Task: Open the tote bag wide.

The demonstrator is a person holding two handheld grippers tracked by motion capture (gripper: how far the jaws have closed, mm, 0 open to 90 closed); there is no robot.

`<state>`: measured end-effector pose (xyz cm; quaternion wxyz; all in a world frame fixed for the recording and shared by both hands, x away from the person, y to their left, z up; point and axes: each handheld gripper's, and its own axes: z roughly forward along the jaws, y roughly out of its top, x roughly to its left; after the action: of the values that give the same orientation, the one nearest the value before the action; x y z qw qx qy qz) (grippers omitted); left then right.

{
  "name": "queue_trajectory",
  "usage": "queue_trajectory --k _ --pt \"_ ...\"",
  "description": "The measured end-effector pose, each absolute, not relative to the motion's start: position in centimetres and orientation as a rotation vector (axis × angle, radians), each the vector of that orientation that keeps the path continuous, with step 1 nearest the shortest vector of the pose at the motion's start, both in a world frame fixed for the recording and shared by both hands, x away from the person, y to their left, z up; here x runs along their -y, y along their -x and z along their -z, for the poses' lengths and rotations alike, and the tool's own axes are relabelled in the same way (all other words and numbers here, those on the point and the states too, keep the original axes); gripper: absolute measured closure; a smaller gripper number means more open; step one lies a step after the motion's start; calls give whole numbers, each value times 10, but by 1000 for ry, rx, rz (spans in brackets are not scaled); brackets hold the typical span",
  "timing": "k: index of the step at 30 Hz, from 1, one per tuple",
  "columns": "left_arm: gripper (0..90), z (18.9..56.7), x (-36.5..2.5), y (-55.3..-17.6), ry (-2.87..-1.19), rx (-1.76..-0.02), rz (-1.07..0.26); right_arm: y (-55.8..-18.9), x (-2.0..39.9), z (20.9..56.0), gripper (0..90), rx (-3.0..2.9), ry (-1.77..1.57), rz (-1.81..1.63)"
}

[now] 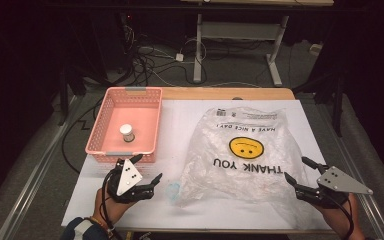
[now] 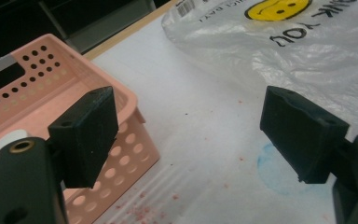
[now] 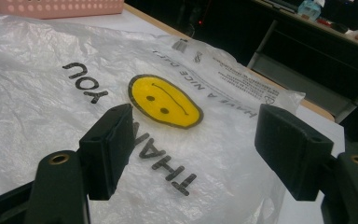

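Clear plastic bag (image 1: 245, 155) (smiley print, "THANK YOU"), flat on white table sheet (image 1: 180, 125), right of pink basket (image 1: 125, 127). Left gripper (image 1: 149, 172) near bag's corner, jaws spread, nothing between. Right gripper (image 1: 296, 171) above bag's right edge, jaws likewise released.

Plastic bag (image 1: 240, 155) (smiley-printed) between open claws.

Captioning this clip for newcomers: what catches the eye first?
The crumpled plastic bag with its yellow smiley face, lying across the table's right half. Then the pink basket at the left, a small white-lidded jar inside. Both tongs, left and right, stand open near the bag.
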<state>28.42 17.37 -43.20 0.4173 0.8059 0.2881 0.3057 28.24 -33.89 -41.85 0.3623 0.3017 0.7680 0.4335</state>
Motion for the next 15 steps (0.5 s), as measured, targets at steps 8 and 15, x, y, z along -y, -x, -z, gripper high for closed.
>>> queue_trajectory --k 8,15 --pt "187 438 -164 -284 -2095 -668 -735 -285 339 422 295 -1991 -775 -1105" --pt "190 440 -159 -283 -2119 -654 -734 -286 341 422 314 -1987 -781 -1097"
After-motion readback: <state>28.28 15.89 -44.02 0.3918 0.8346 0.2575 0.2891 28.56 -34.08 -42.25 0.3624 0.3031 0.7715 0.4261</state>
